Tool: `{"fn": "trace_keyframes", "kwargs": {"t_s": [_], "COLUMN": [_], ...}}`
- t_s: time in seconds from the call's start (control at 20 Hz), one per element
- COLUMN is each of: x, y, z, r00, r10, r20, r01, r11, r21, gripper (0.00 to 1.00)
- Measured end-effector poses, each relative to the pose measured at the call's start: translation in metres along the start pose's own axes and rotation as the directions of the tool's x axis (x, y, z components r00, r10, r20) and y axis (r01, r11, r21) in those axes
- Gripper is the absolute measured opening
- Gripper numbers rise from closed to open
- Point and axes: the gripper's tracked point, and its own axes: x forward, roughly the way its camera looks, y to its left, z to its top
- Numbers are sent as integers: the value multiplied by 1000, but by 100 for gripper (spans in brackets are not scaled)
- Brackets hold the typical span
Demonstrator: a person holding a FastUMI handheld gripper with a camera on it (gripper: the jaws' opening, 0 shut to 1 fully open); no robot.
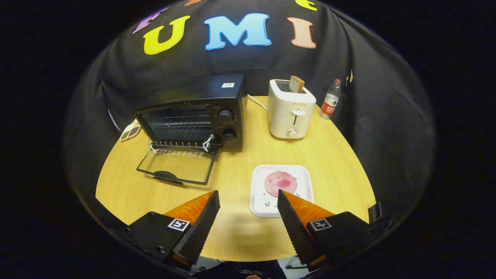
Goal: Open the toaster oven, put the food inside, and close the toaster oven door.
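Note:
A black toaster oven (193, 112) stands at the back left of the round wooden table (236, 228). Its glass door (176, 166) is folded down flat onto the table, with the handle at its near edge, and the rack inside shows. A round pink slice of food (281, 183) lies on a white square plate (259, 201), right of the door. My gripper (248, 197) hovers open above the table's near side, nothing between its fingers. The right fingertip overlaps the plate's near edge in the view; the food is just beyond it.
A white pop-up toaster (290, 110) with a slice of bread (297, 84) in its slot stands right of the oven. A plastic water bottle (330, 100) is at the far right edge. A small dish (130, 130) sits left of the oven.

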Motion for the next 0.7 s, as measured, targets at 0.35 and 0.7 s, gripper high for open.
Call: {"fn": "trace_keyframes", "kwargs": {"t_s": [0.35,0.7], "x": [30,87], "y": [-87,-117], "z": [-10,-42], "r00": [993,946], "r10": [25,110], "r20": [-115,-305], "r01": [-26,-79], "r11": [1000,991], "r21": [-7,111], "gripper": [97,97]}}
